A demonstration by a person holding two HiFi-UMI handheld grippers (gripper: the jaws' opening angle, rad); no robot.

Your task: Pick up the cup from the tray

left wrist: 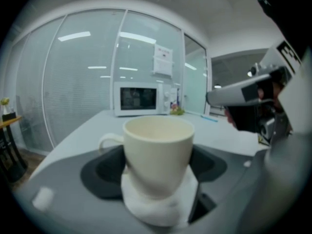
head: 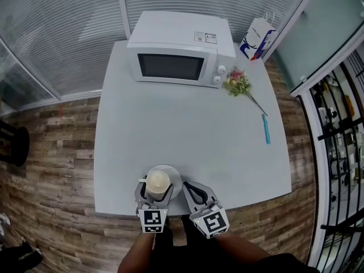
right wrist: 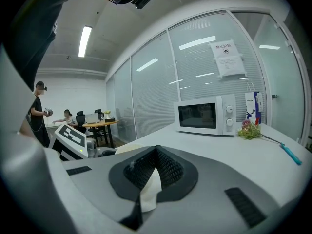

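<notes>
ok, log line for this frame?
left gripper: shut on cup | right gripper: shut, empty | cup: upright, over plate, lift unclear | plate: near table edge

The microwave (head: 176, 50) sits at the far edge of your table (head: 170, 129), with the bag (head: 257, 38) beyond its right end. The flowers (head: 238, 83) lie before that end and the pen (head: 265, 128) nearer you. At the near edge, the cup (head: 158, 182) stands on the tray (head: 175, 178) between your left gripper's (head: 154, 187) jaws. Your right gripper (head: 196, 192) is just to its right.
</notes>
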